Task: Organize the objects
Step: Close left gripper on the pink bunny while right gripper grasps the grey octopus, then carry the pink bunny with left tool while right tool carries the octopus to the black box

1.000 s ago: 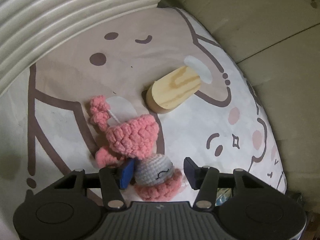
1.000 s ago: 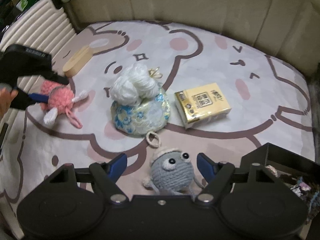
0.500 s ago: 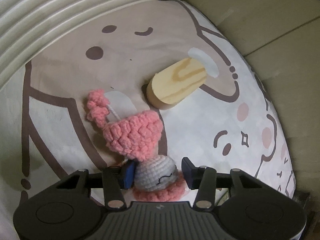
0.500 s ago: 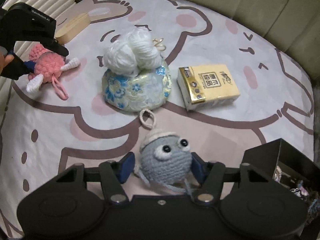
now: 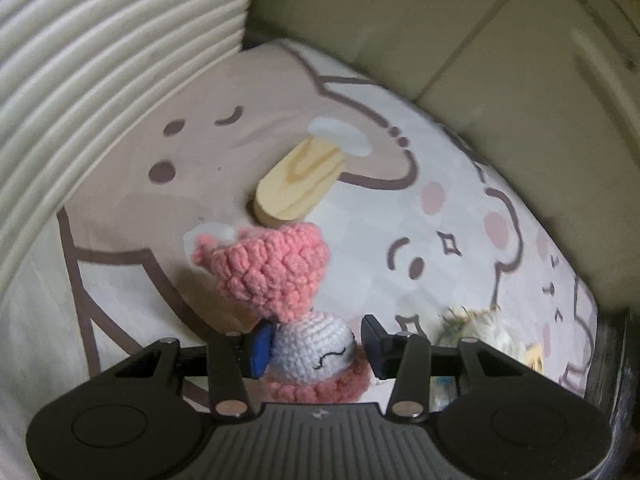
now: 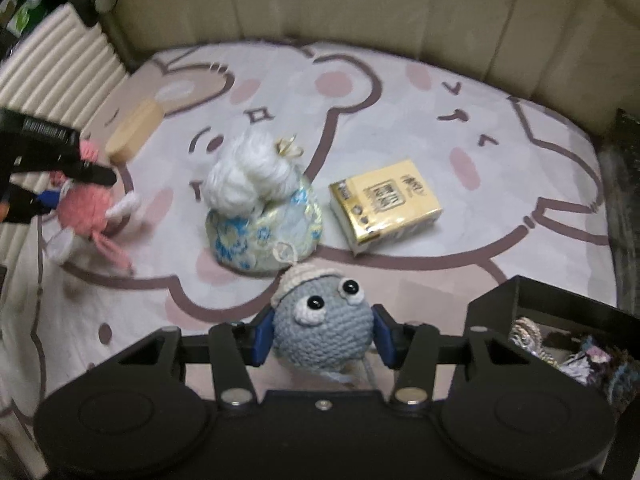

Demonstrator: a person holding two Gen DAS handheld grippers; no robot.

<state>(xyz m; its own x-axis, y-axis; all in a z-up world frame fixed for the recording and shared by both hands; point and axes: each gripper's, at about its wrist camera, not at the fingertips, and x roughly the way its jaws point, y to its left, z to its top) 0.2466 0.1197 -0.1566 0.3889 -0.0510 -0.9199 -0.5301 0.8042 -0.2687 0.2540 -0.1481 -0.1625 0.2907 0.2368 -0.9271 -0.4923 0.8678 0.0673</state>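
My left gripper (image 5: 316, 346) is shut on a pink crochet doll (image 5: 272, 276) with a grey-white head and holds it above the cartoon bedsheet (image 5: 160, 152). The doll (image 6: 86, 210) also hangs from that gripper at the left of the right wrist view. My right gripper (image 6: 322, 340) is shut on a blue-grey crochet ball with googly eyes (image 6: 320, 326), lifted off the sheet.
A wooden block (image 5: 300, 180) lies beyond the pink doll. A floral pouch with white yarn (image 6: 260, 208) and a yellow tissue pack (image 6: 386, 206) lie mid-sheet. A black box (image 6: 560, 332) holding items stands at right. A ribbed white cushion (image 5: 100, 60) borders the left.
Both grippers closed on their toys and lifted them. The pink doll rose off the sheet; the blue-grey ball rose between the right fingers.
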